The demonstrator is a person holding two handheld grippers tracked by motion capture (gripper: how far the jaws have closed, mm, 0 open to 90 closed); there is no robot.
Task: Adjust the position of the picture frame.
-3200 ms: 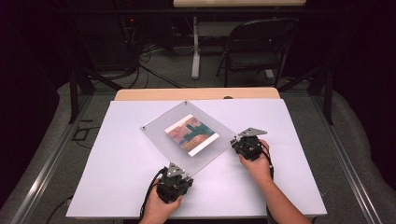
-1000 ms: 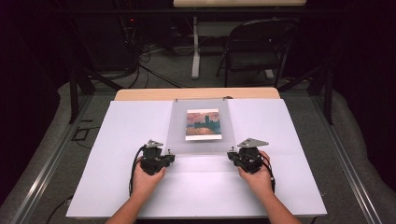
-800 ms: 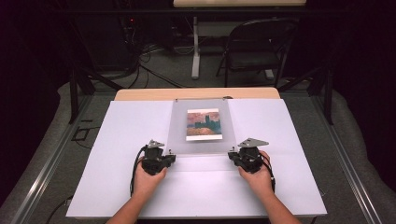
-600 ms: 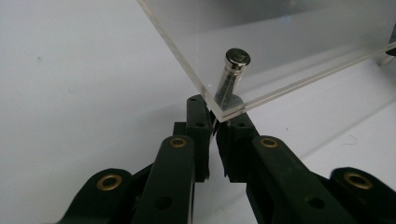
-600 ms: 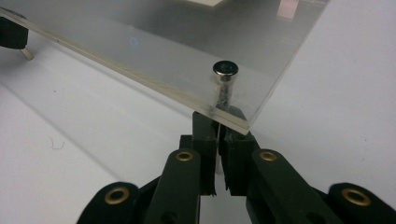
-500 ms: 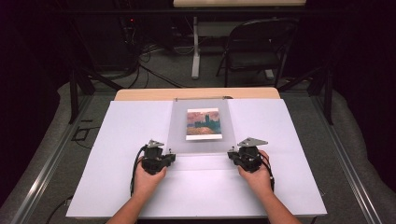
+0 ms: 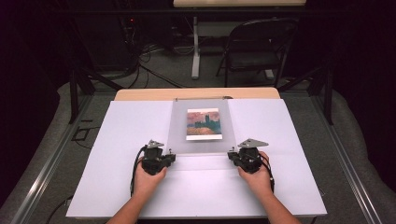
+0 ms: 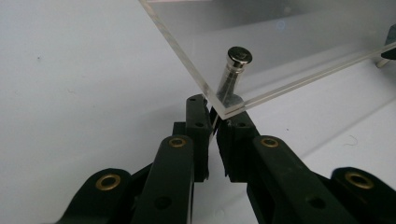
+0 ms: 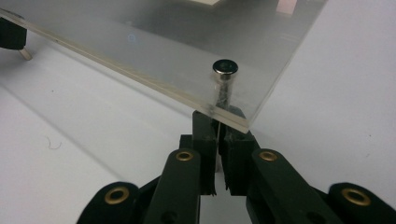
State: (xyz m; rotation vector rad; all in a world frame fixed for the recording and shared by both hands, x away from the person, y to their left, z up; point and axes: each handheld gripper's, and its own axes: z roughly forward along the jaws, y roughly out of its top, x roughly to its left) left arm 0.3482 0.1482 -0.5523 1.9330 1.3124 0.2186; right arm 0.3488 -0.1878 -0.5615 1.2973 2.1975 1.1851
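A clear acrylic picture frame [image 7: 201, 142] lies square on the white table, with a small landscape print [image 7: 202, 124] at its middle. My left gripper [image 7: 170, 157] is shut on its near left corner, and my right gripper [image 7: 230, 155] is shut on its near right corner. In the left gripper view the left gripper [image 8: 215, 111] pinches the panel's corner [image 8: 289, 42] just below a metal standoff [image 8: 232, 70]. In the right gripper view the right gripper [image 9: 218, 122] closes on the other corner of the panel [image 9: 163, 42], under a second standoff [image 9: 224, 70]. The panel's near edge looks slightly raised.
The white tabletop [image 7: 116, 140] reaches well beyond the frame on both sides. A wooden strip [image 7: 140, 94] runs along its far edge. Beyond it stand a folding chair [image 7: 257, 46], a table leg and floor cables. Metal rails [image 7: 46, 163] flank the table.
About three seconds back the frame lay turned diagonally, with the grippers on it, my left one lower down. It now sits square between them. Nothing has shifted over the last second.
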